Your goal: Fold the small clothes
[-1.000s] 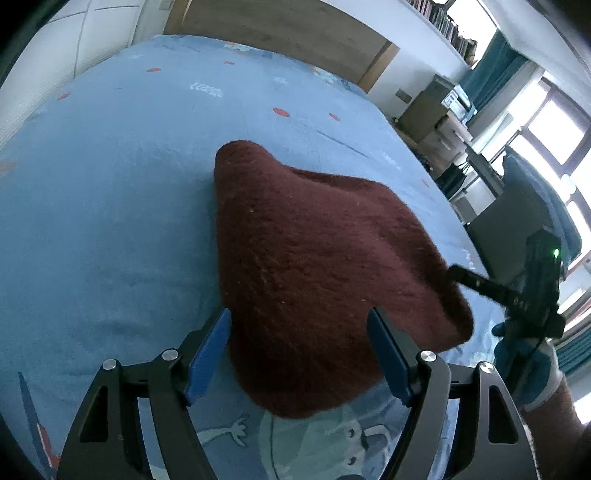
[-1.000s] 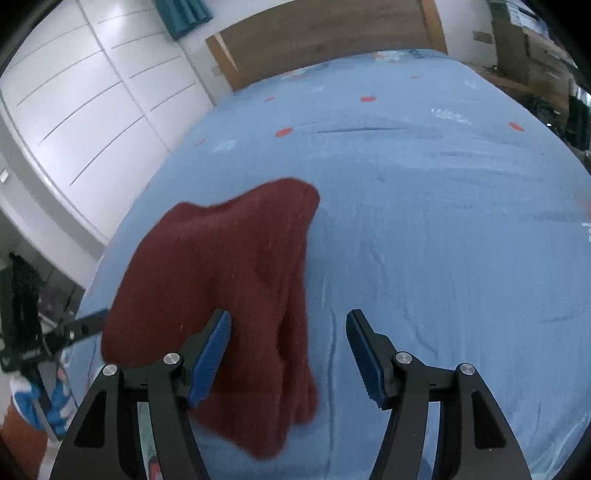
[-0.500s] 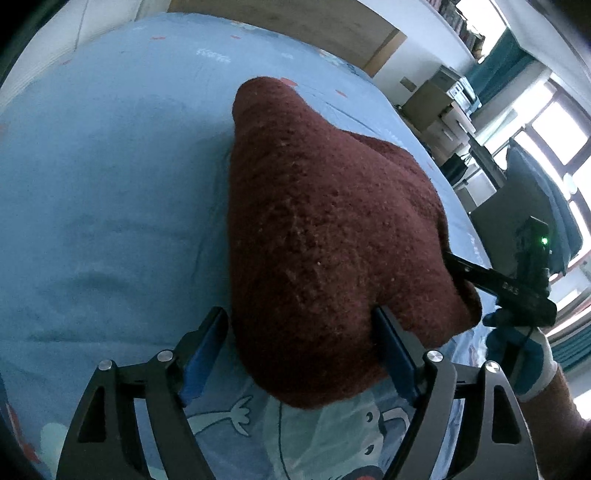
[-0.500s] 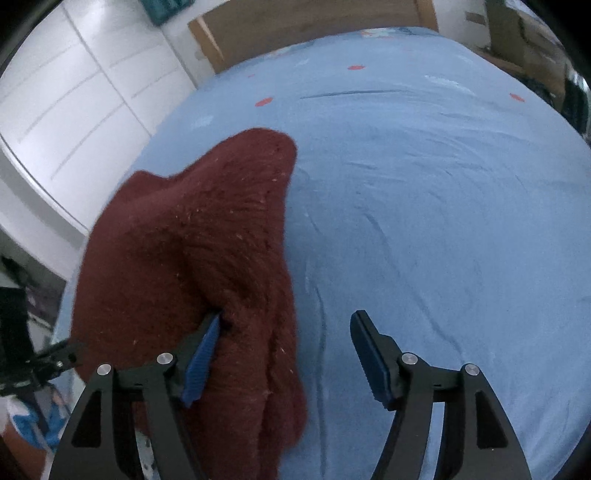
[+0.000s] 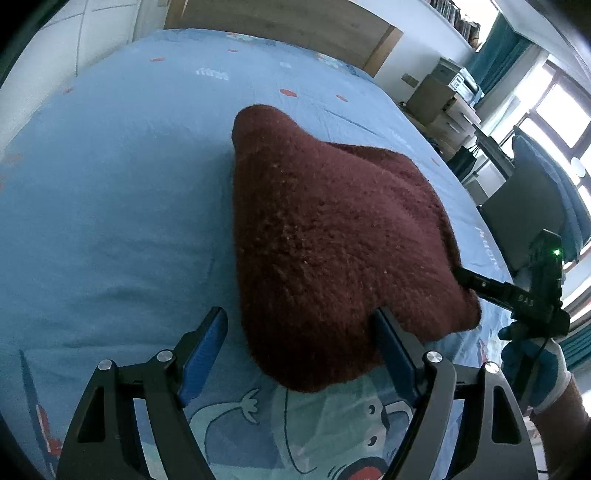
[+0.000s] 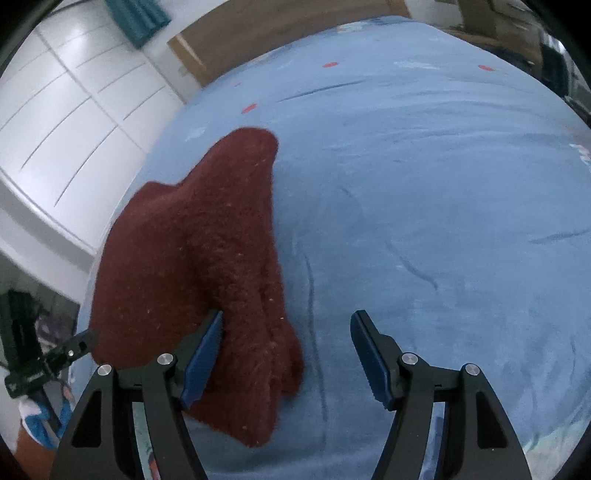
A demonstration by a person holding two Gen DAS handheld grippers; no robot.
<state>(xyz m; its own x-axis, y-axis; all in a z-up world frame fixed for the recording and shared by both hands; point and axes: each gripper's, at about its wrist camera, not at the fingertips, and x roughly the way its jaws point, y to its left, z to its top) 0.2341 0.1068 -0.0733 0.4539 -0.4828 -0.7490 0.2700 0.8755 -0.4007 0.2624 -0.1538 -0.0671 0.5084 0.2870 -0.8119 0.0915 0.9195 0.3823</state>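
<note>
Maroon garment (image 5: 332,240) lies on the bed (image 5: 110,221), long axis running away from both grippers. Left gripper (image 5: 301,339) straddles its near edge, jaws apart; right gripper (image 6: 286,350) likewise, gripping nothing.

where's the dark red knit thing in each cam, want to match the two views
Left wrist: the garment fills the middle, its near edge between the jaws, narrow end toward the headboard.
Right wrist: the garment lies left of centre, its near corner between the jaws by the left pad.
Shared landmark: the wooden headboard at the far end of the blue bed.
</note>
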